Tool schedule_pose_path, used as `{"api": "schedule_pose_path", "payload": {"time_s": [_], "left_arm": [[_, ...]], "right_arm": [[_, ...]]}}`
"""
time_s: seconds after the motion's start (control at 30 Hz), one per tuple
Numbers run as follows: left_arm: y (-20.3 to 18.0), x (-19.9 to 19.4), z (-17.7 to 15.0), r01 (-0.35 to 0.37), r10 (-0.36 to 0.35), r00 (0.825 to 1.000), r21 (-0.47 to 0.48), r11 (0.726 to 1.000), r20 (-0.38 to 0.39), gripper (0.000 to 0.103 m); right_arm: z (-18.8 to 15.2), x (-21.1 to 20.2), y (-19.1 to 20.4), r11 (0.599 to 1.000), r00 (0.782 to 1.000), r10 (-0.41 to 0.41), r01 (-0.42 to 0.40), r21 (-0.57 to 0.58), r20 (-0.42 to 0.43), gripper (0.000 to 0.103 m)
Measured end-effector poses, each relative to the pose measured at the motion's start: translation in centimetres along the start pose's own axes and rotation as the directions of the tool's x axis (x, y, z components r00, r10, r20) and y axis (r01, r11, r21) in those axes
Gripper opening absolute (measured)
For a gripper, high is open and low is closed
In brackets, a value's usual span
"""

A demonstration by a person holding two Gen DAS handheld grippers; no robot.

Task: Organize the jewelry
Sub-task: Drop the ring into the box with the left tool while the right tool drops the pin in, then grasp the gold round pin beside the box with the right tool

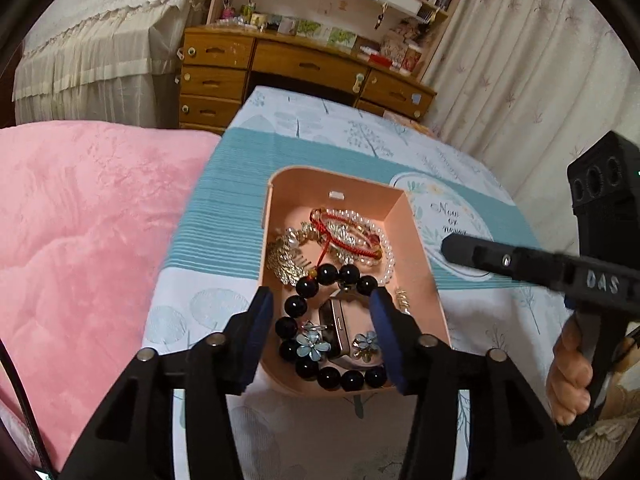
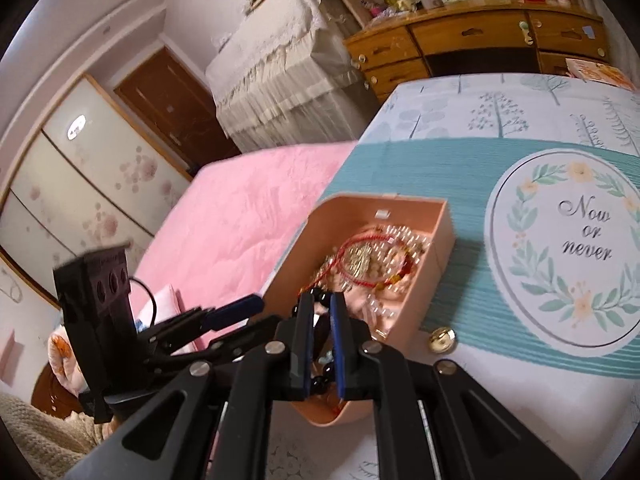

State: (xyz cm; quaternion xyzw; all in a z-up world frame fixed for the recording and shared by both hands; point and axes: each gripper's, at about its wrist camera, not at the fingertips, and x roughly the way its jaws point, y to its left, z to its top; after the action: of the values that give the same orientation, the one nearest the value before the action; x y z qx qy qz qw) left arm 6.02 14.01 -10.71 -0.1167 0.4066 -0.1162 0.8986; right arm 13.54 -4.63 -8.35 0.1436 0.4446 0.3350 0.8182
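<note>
One pink box holds the jewelry: one black bead bracelet, one pearl bracelet, one red cord bracelet, two blue flower pieces, one watch. One gold button lies outside.

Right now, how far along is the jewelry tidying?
Mostly done: the black bead bracelet, red cord bracelet, pearls and flower clips lie in the pink box. The left gripper hangs open over it, holding nothing; the right gripper is nearly closed. Left: a gold piece on the tablecloth.
</note>
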Motion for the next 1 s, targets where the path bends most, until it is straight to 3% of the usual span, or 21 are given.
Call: {"api": "schedule_pose_path", "payload": {"time_s": [0.13,0.3,0.4,0.6,0.8,1.0], "left_arm": [[-0.3,-0.9,-0.3,-0.035,0.034,0.999,0.026,0.999,0.03,0.061],[-0.4,-1.4,0.1,-0.085,0.084,0.996,0.047,0.995,0.03,0.061],[-0.2,-1.7,1.0,-0.1,0.099,0.995,0.032,0.995,0.03,0.061],[0.0,-2.4,4.3,-0.059,0.059,0.997,-0.02,0.998,0.048,0.072],[1.0,-2.7,7.5,0.004,0.01,0.994,-0.132,0.991,0.11,0.08],[-0.7,-0.1,7.7,0.011,-0.006,0.999,-0.098,0.995,0.051,0.08]], "right_arm": [[0.5,-0.9,-1.4,1.0,1.0,-0.009,0.009,0.018,0.014,0.014],[0.9,-2.2,-2.1,0.999,0.999,-0.038,0.038,-0.003,0.024,0.029],[1.2,-2.8,-2.3,0.997,0.997,-0.068,0.069,-0.044,0.021,0.029],[1.2,-3.0,-1.6,0.966,0.987,-0.162,0.157,-0.205,-0.005,0.029],[0.4,-1.9,-2.0,0.936,0.977,-0.203,0.175,-0.304,-0.061,0.029],[-1.2,-0.3,-2.5,0.908,0.964,-0.237,0.178,-0.38,-0.116,0.029]]}}
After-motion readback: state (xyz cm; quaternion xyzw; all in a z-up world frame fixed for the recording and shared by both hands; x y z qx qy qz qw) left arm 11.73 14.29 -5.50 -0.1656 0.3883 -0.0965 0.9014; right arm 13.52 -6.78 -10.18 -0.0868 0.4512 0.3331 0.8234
